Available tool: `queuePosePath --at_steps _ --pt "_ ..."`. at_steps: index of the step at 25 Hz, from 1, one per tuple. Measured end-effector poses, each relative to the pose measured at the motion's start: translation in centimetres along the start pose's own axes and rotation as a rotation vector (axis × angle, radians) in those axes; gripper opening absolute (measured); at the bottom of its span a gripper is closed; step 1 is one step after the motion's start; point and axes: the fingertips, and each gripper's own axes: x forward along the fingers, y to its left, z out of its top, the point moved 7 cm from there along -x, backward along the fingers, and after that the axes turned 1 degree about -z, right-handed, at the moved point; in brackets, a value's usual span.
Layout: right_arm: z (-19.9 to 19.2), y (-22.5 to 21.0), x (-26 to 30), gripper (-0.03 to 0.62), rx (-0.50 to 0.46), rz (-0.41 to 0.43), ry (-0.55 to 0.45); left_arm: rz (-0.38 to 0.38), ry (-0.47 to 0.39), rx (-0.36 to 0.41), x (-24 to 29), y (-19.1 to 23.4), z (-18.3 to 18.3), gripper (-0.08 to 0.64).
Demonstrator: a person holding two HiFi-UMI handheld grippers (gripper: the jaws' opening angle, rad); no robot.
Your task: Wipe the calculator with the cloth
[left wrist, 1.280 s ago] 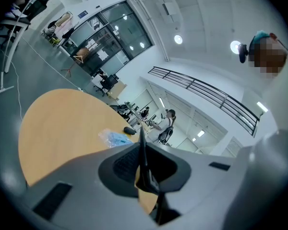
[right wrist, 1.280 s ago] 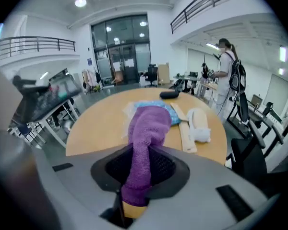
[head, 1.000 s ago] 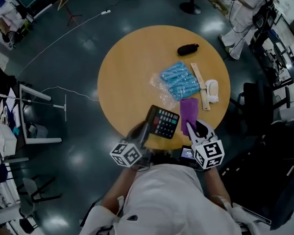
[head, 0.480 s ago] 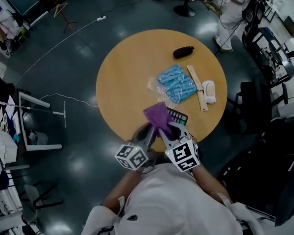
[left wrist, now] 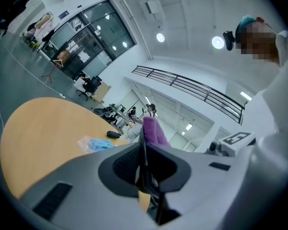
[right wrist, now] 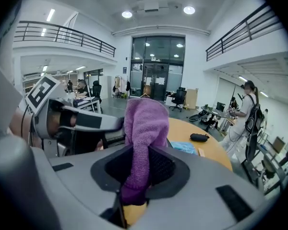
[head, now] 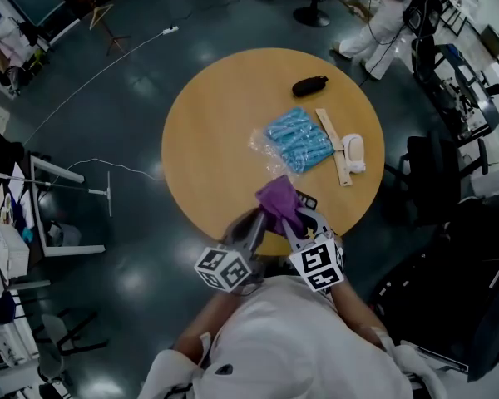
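My head camera looks steeply down from well above the round tabletop (head: pixel 216 115), whose near edge sits at 6 o'clock. Each gripper camera rides close behind its own jaws: from the left gripper (left wrist: pixel 144 150) the tabletop spreads toward 9 o'clock, from the right gripper (right wrist: pixel 137 166) toward 3 o'clock. All three views share the blue packet (head: pixel 299 138) and the black pouch (head: pixel 309 85).

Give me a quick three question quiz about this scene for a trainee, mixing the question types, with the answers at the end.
1. True or false: the right tool grips the purple cloth.
2. Which tool holds the calculator? A) the left tool; B) the right tool; C) neither.
3. What colour is the packet lying on the round table?
Key: 1 true; 2 A; 3 blue.
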Motion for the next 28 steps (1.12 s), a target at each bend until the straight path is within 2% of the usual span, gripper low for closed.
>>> queuePosePath --at_steps 12,14,16,18,21,24,28 --pt "-7.4 -4.5 -1.6 0.084 0.174 -0.117 0.132 0.045 -0.035 0.017 -1.8 0.9 0.4 0.044" --pt "-6.9 -5.4 -3.1 0.084 0.183 -0.155 0.103 0.052 -0.034 0.011 -1.9 1.0 0.4 0.044" --pt "-4.6 -5.6 -4.9 0.084 0.16 -0.173 0.032 0.054 -0.03 0.015 -1.7 1.0 0.4 0.044" --pt "-1.6 -4.8 -5.7 0.084 0.132 -0.137 -0.051 0.051 -0.027 0.021 -1.2 0.8 0.5 0.044" --pt "2.2 -1.5 -4.7 0.084 0.08 -0.025 -0.129 0.043 -0.03 0.015 -0.4 0.1 0.5 0.044" --pt "3.5 1.9 -2.9 0.084 0.02 0.043 -0.122 0.025 -0.049 -0.019 0.2 -0.9 0.7 0.044" --pt "2.4 2.6 -2.2 0.084 -0.028 0.037 -0.076 0.002 -0.068 -0.067 0.0 -1.4 0.9 0.044"
